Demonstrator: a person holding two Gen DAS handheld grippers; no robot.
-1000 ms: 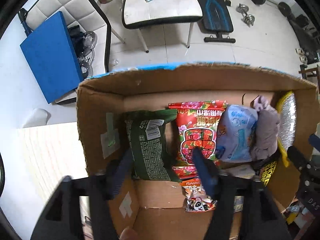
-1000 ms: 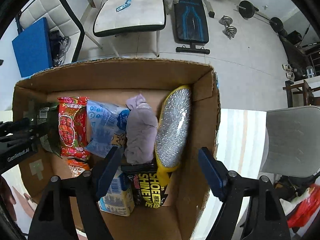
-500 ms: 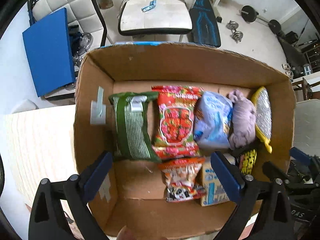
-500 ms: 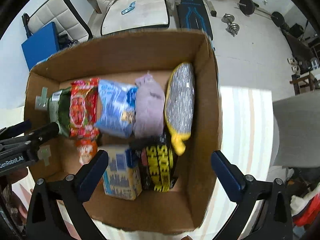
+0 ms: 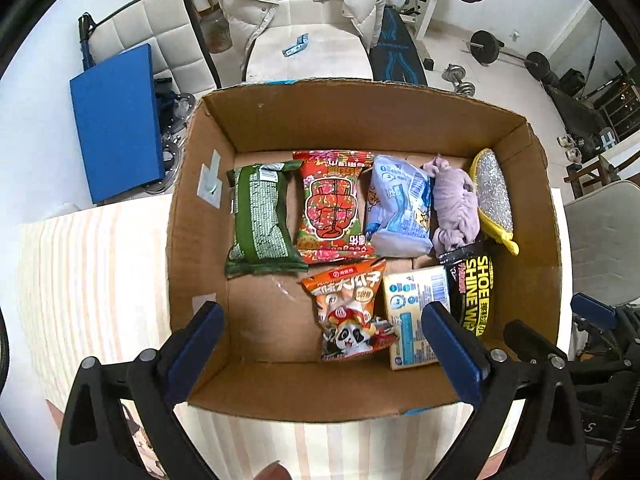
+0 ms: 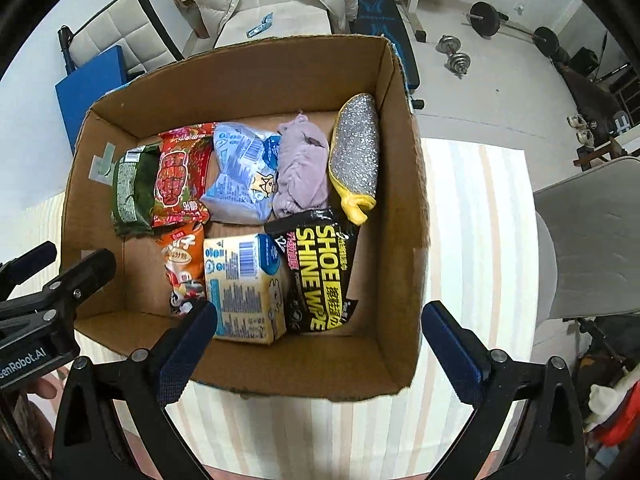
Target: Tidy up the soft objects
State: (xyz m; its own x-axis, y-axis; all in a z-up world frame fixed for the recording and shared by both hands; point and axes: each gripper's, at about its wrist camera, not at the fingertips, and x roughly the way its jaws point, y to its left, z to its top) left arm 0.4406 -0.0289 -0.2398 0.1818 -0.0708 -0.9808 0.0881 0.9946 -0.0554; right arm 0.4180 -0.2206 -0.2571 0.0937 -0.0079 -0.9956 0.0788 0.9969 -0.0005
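An open cardboard box [image 5: 192, 240] [image 6: 400, 216] on a striped table holds several soft packs. The back row has a green pack [image 5: 260, 216], a red pack [image 5: 330, 208], a pale blue pack [image 5: 400, 208], a lilac cloth [image 5: 456, 204] and a yellow silver-faced sponge [image 5: 492, 196]. The front row has an orange panda snack [image 5: 350, 312], a yellow-blue tissue pack [image 6: 244, 288] and a black shoe-wipe pack [image 6: 324, 272]. My left gripper [image 5: 320, 352] is open and empty above the box's near wall. My right gripper [image 6: 316, 344] is open and empty above the near right corner.
The striped tablecloth [image 6: 476, 240] runs to the right of the box and also to its left [image 5: 92, 272]. Beyond the table stand a white chair with a jacket [image 5: 304, 16], a blue board [image 5: 116, 120] and dumbbells [image 6: 454, 56]. A grey chair [image 6: 592, 240] is at right.
Both grippers have risen and pulled back from inside the box to above its near edge. The left gripper's fingers have spread wide apart. The packs have not moved.
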